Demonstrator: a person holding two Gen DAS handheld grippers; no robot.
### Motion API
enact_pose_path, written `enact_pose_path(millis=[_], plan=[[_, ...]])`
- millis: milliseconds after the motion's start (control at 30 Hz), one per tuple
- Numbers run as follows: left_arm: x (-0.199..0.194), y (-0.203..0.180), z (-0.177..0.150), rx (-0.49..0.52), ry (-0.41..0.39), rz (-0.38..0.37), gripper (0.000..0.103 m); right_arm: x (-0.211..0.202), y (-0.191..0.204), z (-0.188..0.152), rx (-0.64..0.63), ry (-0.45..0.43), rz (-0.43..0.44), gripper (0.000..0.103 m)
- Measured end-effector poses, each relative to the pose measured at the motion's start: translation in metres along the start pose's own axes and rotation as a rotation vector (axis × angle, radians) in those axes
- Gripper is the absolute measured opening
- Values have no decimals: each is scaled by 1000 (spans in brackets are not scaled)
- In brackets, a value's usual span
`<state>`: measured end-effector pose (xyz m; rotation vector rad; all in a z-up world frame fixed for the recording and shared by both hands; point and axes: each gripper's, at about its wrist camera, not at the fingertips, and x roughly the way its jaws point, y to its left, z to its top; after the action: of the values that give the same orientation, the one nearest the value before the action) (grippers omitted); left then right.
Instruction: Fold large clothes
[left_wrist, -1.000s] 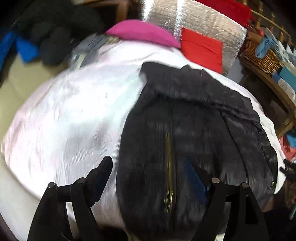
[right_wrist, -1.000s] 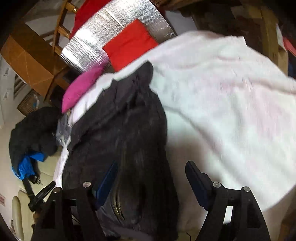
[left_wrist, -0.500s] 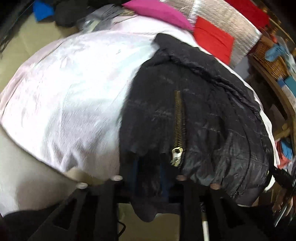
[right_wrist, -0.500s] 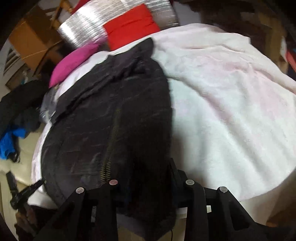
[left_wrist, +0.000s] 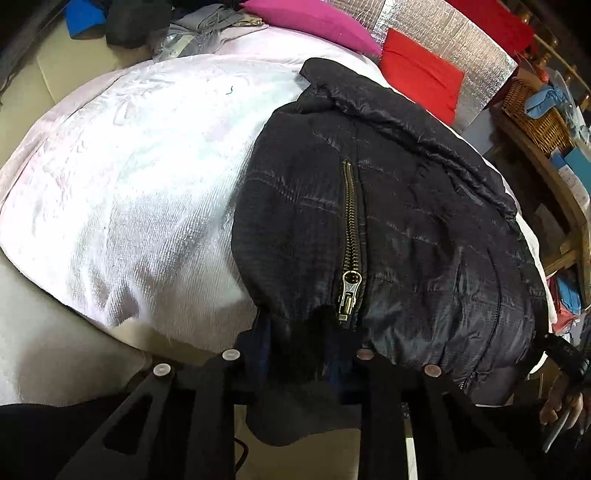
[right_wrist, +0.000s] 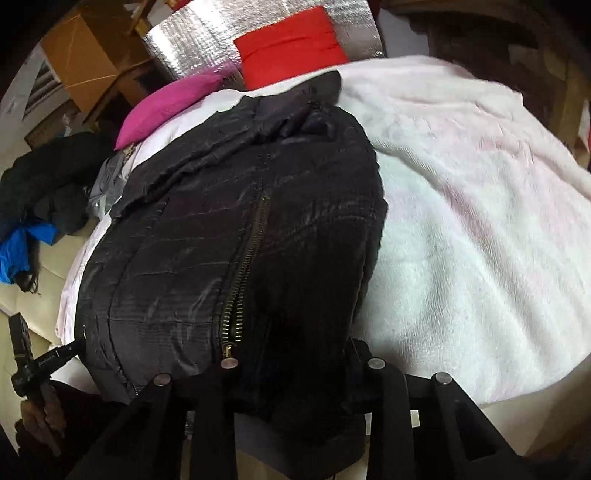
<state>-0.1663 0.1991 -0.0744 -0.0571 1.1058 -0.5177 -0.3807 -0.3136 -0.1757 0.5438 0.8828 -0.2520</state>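
Note:
A black quilted jacket (left_wrist: 388, 229) with a brass zipper (left_wrist: 351, 229) lies lengthwise on a white-pink blanket (left_wrist: 140, 177); its collar points away from me. My left gripper (left_wrist: 299, 354) is shut on the jacket's near hem, left of the zipper pull. In the right wrist view the same jacket (right_wrist: 236, 236) fills the middle, and my right gripper (right_wrist: 299, 369) is shut on the near hem to the right of the zipper (right_wrist: 243, 273). The fingertips of both are buried in the fabric.
A magenta pillow (left_wrist: 314, 22), a red cushion (left_wrist: 421, 74) and a silver foil panel (left_wrist: 461, 40) lie beyond the collar. A wicker basket (left_wrist: 535, 114) on wooden shelving stands at right. Dark and blue clothes (right_wrist: 44, 192) pile at left on a beige surface.
Both grippers were open above the hem a second ago. They have come down and closed on the jacket's near hem, one on each side of the zipper.

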Motion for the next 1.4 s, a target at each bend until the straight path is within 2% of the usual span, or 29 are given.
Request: enact_pose_path(millis=[33, 67, 100, 133, 200, 233, 267, 333, 433, 500, 533, 567, 633, 700, 767, 800, 833, 967, 1000, 1067, 1133, 1200, 1300, 1367, 1400], plan=[[0, 1, -1, -1, 6, -4, 30, 3, -4, 0, 20, 13, -4, 36], [1, 3, -2, -8, 16, -11, 43, 5, -8, -1, 38, 20, -5, 37], [7, -1, 0, -16, 25, -9, 48, 6, -10, -2, 47, 23, -8, 46], [9, -3, 3, -19, 28, 1, 49, 7, -9, -2, 49, 29, -15, 58], [12, -4, 4, -21, 27, -6, 47, 11, -14, -4, 42, 38, -28, 58], [10, -2, 4, -23, 22, -14, 42, 11, -12, -5, 13, 39, -27, 49], [7, -2, 4, -23, 3, -25, 27, 10, -9, -4, -12, 40, -23, 38], [0, -3, 8, -10, -34, -49, 16, 0, -2, -3, -64, 19, 12, 23], [-10, -8, 8, 15, -76, -81, 14, -15, 0, -1, -67, -19, 84, 21], [-6, -7, 7, 26, -55, -65, 16, -10, -7, -1, -51, 6, 75, 23], [-1, -5, 6, 11, -21, -64, 27, -3, -13, -2, -32, 41, 58, 25], [5, -1, 5, -16, 6, -60, 33, 3, -17, -3, -2, 70, 38, 27], [9, -1, 7, -45, 12, -69, 33, 6, -23, -5, 29, 73, 37, 35], [6, -1, 7, -35, 7, -80, 30, 3, -23, -5, 5, 71, 49, 37], [0, -1, 8, -18, -23, -91, 14, -1, -19, -6, -47, 69, 60, 25], [-3, -2, 9, -6, -33, -98, 13, -4, -15, -4, -59, 60, 75, 17], [-7, -2, 11, 5, -43, -111, 11, -12, -12, -4, -62, 43, 98, 14], [-24, -5, 17, -2, -108, -216, 10, -43, -5, 4, -66, -35, 162, 12], [-23, -5, 19, -7, -106, -219, 10, -45, -4, 7, -70, -41, 164, 12], [-11, 0, 18, -16, -45, -193, 15, -33, -3, 13, -74, -3, 155, 14], [4, 1, 14, -39, 22, -149, 25, -7, -10, 9, -48, 132, 124, 18], [5, 8, 13, -71, 27, -177, 26, 6, -21, 4, -4, 181, 93, 19], [1, 8, 10, -60, 5, -181, 21, 0, -30, -1, 44, 160, 138, 22], [-7, 5, 10, -22, -25, -177, 12, -6, -25, -5, -3, 134, 157, 22], [-10, 3, 10, -14, -39, -183, 12, -9, -21, -5, -36, 122, 146, 18]])
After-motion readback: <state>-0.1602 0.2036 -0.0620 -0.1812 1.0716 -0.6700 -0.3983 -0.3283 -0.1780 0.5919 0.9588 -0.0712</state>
